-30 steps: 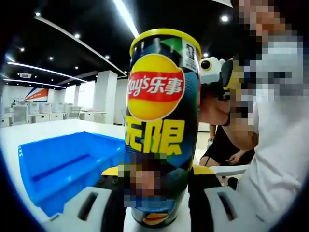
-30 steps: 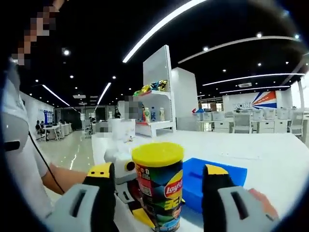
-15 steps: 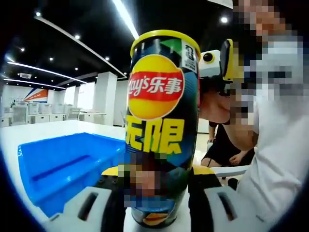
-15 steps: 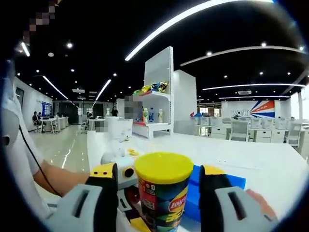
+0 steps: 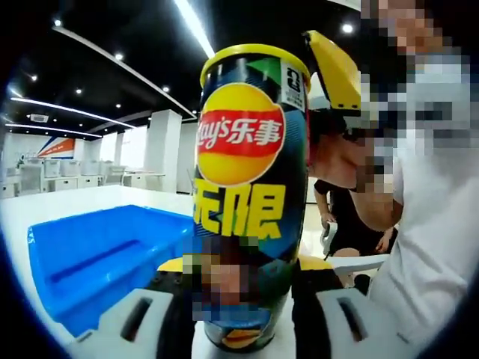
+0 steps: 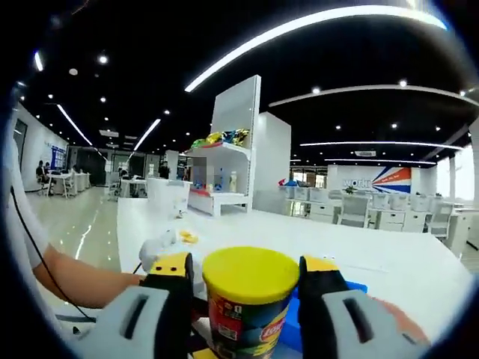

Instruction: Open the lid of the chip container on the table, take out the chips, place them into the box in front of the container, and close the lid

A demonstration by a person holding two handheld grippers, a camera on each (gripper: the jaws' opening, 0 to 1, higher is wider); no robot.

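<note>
We are seeing the chip container (image 5: 247, 202), a tall dark can with a red-and-yellow logo, standing upright at the frame's centre, its yellow lid (image 6: 251, 273) sitting closed on top. The blue box (image 5: 105, 258) is lying open at lower left, just beside it.

Chip container (image 5: 251, 187): one, upright on the table (image 6: 247, 224), with one yellow lid (image 6: 251, 274) fitted. Blue box (image 5: 97, 258): one, just beside the container. Grippers: two, left gripper (image 5: 247, 299) and right gripper (image 6: 247, 288), each with two jaws flanking the container.
</note>
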